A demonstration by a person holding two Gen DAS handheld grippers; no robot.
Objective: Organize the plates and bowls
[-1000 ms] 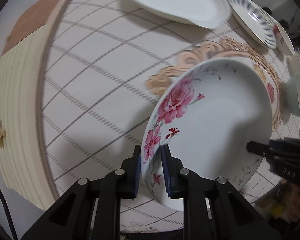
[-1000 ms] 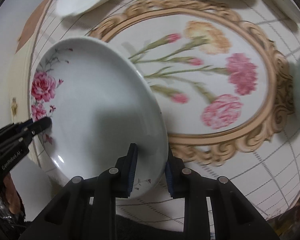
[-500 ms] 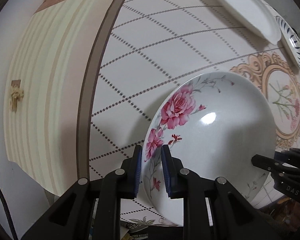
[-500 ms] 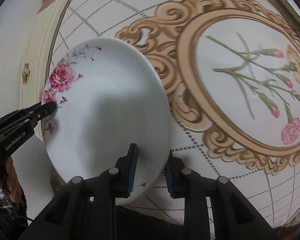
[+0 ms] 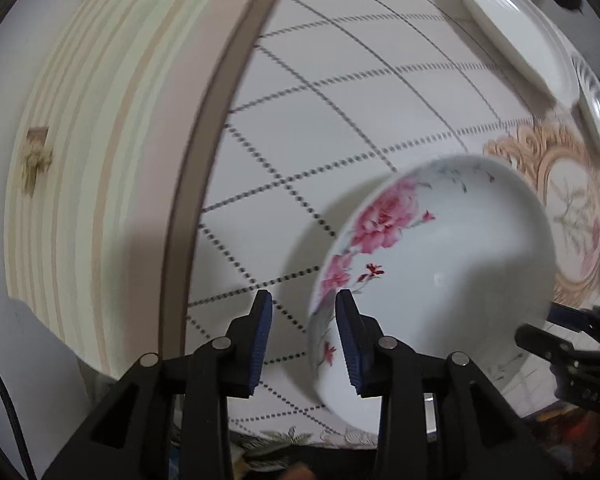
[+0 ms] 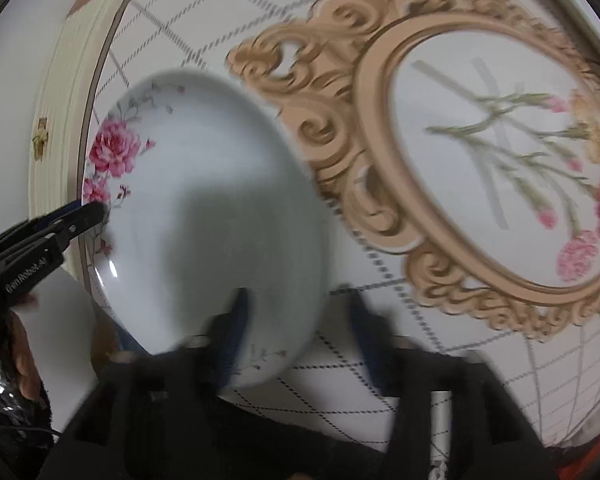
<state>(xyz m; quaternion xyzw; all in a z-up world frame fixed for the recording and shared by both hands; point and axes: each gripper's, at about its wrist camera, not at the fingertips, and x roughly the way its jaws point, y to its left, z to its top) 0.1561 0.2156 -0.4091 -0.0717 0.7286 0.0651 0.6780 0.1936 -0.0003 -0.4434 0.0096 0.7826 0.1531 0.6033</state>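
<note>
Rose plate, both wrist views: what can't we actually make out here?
- Rose plate near rim, right wrist view: motion blur smears the right gripper; jaws are opening, pad contact unreadable.
- Whether the plate rests on the tablecloth: underside hidden in both views.
- Left gripper: jaws opening around the rim; its right pad covers the rim edge.
- White plate and blue-striped plate: cut off at the fisheye edge.

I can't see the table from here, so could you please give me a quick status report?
Both tongs opening, left, right. Rose plate loose between the pads, near the table edge. Nothing in the way.
</note>
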